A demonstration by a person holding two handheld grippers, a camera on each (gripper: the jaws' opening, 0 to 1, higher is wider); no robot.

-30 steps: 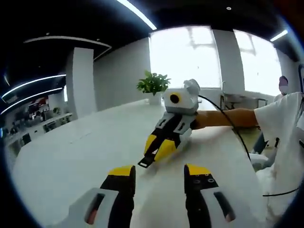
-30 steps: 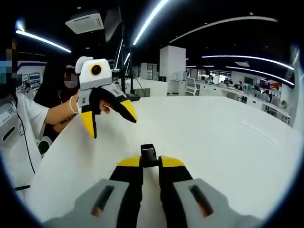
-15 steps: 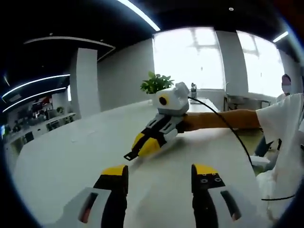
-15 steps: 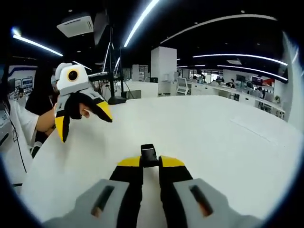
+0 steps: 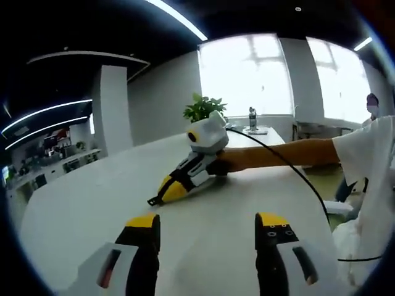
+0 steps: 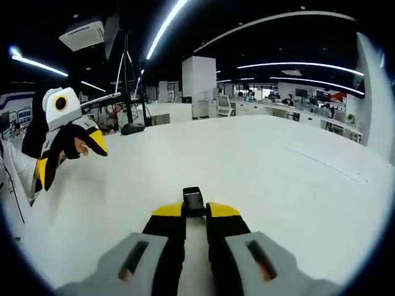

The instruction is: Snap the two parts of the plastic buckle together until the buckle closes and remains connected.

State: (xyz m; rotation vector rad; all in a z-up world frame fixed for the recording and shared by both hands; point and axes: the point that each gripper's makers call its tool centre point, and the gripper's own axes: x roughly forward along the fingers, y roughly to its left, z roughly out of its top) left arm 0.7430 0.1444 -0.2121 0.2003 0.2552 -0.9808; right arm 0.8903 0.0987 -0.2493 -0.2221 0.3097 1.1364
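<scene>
One black buckle part (image 6: pixel 192 201) sat pinched at the closed right gripper's (image 6: pixel 195 213) tips, long axis pointing forward over the white desk (image 6: pixel 259 160); the left gripper (image 5: pixel 208 229) hung open, empty, to its left.

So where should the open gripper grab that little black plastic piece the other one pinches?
Probably the free end of the small black plastic buckle piece, which sticks out past the right gripper's shut jaws. The open left gripper would come head-on from the tip side; the rear is clamped.
</scene>
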